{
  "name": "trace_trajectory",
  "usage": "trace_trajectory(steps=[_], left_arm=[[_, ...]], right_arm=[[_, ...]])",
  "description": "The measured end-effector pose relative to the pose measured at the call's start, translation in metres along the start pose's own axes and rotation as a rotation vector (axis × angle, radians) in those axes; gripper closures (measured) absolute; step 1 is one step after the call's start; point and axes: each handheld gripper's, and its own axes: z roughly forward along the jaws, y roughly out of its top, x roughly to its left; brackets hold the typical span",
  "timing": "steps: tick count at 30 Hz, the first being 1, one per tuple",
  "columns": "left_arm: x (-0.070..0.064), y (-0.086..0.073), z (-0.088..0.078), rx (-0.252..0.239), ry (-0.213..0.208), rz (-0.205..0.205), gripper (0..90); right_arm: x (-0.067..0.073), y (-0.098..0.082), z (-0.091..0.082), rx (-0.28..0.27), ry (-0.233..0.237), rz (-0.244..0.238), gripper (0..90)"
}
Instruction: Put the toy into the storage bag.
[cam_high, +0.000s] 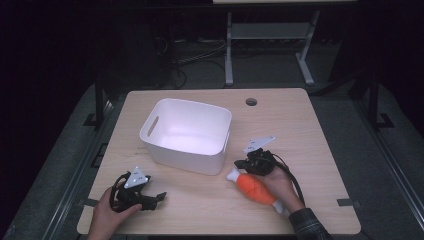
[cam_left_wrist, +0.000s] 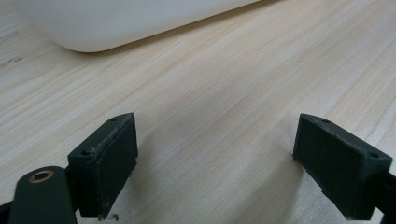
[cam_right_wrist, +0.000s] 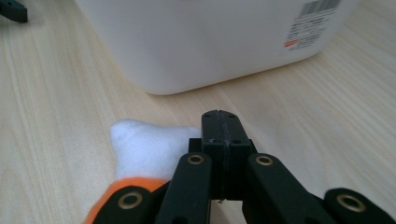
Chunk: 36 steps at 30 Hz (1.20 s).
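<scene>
The left gripper rests spread and idle on the tabletop. The right gripper, pressed together on nothing, hovers beside the orange-and-white plush toy, seemingly nudging it toward the white bin beyond.

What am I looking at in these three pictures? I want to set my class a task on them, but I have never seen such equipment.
A person sits at a wooden table with a two-jawed tool in each hand. One picture looks down from above; the other two come from cameras riding on the tools. The left hand-held gripper has its jaws wide apart over bare wood. The right hand-held gripper has its jaws pressed together with nothing between them. Beside it lies a soft orange and white toy, seemingly under the right hand. A white plastic bin stands on the table between and beyond the hands, and looks empty.
</scene>
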Motion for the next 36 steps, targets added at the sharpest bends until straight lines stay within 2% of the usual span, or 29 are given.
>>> trace_trajectory(steps=[5,9,11,12,15,17,19,20,21,23,25,26,27,28,29,31,32,33,36], left_arm=[[0.0,0.0,0.0,0.0,0.0,-0.001,12.9],[0.0,0.0,0.0,0.0,0.0,0.0,12.9],[0.0,0.0,0.0,0.0,0.0,-0.001,12.9],[0.0,0.0,0.0,0.0,0.0,-0.001,12.9],[0.0,0.0,0.0,0.0,0.0,0.0,12.9],[0.0,0.0,0.0,0.0,0.0,-0.001,12.9],[0.0,0.0,0.0,0.0,0.0,0.0,12.9],[0.0,0.0,0.0,0.0,0.0,0.0,12.9],[0.0,0.0,0.0,0.0,0.0,0.0,13.0],[0.0,0.0,0.0,0.0,0.0,0.0,12.9],[0.0,0.0,0.0,0.0,0.0,-0.002,12.9],[0.0,0.0,0.0,0.0,-0.001,-0.004,12.9],[0.0,0.0,0.0,0.001,-0.001,-0.001,12.9],[0.0,0.0,0.0,0.003,-0.001,0.0,12.9],[0.0,0.0,0.0,0.003,-0.001,0.001,12.9],[0.0,0.0,0.0,0.001,0.0,0.001,12.9],[0.0,0.0,0.0,0.001,0.0,0.0,12.9],[0.0,0.0,0.0,0.001,0.0,0.0,12.9],[0.0,0.0,0.0,0.001,0.0,0.0,12.9]], right_arm=[[-0.005,-0.003,-0.011,-0.018,-0.021,0.023,88.8],[-0.01,-0.008,-0.025,-0.033,-0.044,0.041,82.6],[-0.014,-0.012,-0.037,-0.051,-0.06,0.069,75.4],[-0.014,-0.012,-0.037,-0.051,-0.06,0.069,75.4],[-0.018,-0.018,-0.051,-0.06,-0.084,0.098,62.6],[-0.018,-0.019,-0.053,-0.062,-0.087,0.1,60.5],[-0.019,-0.022,-0.058,-0.058,-0.091,0.109,53.1],[-0.02,-0.024,-0.06,-0.056,-0.088,0.113,48.6],[-0.02,-0.028,-0.065,-0.047,-0.092,0.142,38.7],[-0.02,-0.029,-0.066,-0.046,-0.092,0.145,37.3],[-0.019,-0.034,-0.071,-0.06,-0.091,0.148,32.8],[-0.018,-0.039,-0.074,-0.064,-0.094,0.152,26.8],[-0.018,-0.039,-0.074,-0.064,-0.094,0.152,26.8],[-0.016,-0.043,-0.076,-0.065,-0.1,0.16,16.9],[-0.016,-0.043,-0.076,-0.065,-0.1,0.16,16.9],[-0.014,-0.046,-0.078,-0.066,-0.097,0.18,8.5],[-0.014,-0.047,-0.078,-0.066,-0.106,0.173,4.6],[-0.012,-0.048,-0.079,-0.066,-0.105,0.187,2.4],[-0.01,-0.052,-0.081,-0.074,-0.087,0.184,1.8]])
